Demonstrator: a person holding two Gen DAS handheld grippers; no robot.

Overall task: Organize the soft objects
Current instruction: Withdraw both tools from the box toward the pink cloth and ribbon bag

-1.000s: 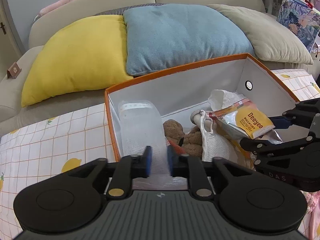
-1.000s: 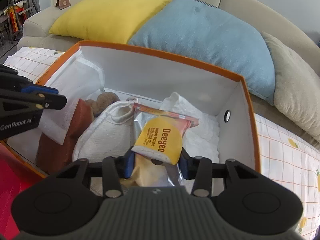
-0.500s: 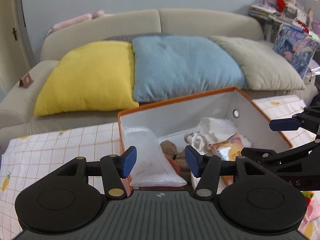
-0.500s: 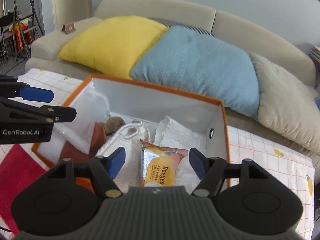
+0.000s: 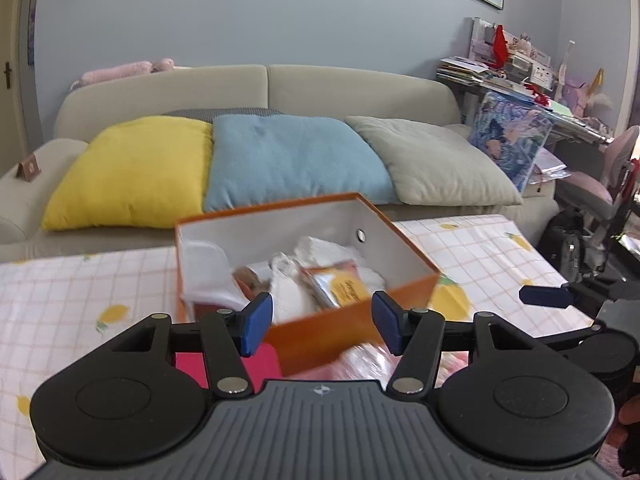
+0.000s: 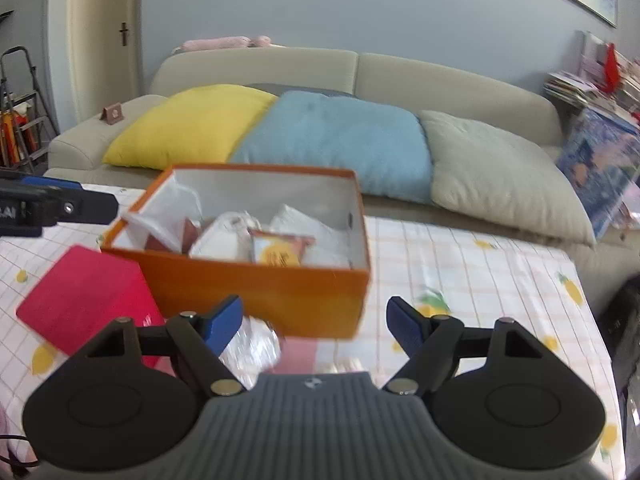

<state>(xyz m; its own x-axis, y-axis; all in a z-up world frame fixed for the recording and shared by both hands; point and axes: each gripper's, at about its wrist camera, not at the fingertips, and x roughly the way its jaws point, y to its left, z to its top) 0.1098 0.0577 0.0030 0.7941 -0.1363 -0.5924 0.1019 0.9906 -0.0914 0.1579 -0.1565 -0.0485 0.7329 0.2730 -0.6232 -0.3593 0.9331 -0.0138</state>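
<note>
An orange box (image 5: 340, 332) (image 6: 256, 292) with white inside stands on a checked cloth. It holds a clear white packet (image 5: 204, 272) at its left wall, a white cloth bag (image 6: 224, 240), a yellow snack pouch (image 5: 344, 286) (image 6: 280, 254) and a brown plush (image 5: 246, 278). My left gripper (image 5: 318, 328) is open and empty, held back from the box's near side. My right gripper (image 6: 316, 326) is open and empty, also back from the box. A clear plastic packet (image 6: 252, 344) lies on the cloth just in front of the box.
A red flat lid or book (image 6: 84, 292) lies left of the box. A sofa behind carries yellow (image 5: 132, 172), blue (image 5: 292, 160) and grey (image 5: 432, 160) cushions. Cluttered shelves (image 5: 516, 64) and a chair (image 5: 612, 184) stand at the right. The cloth's right edge (image 6: 588, 312) is near.
Both grippers opened, leaving the clear packet and the snack pouch in the box, then pulled back and up away from it.
</note>
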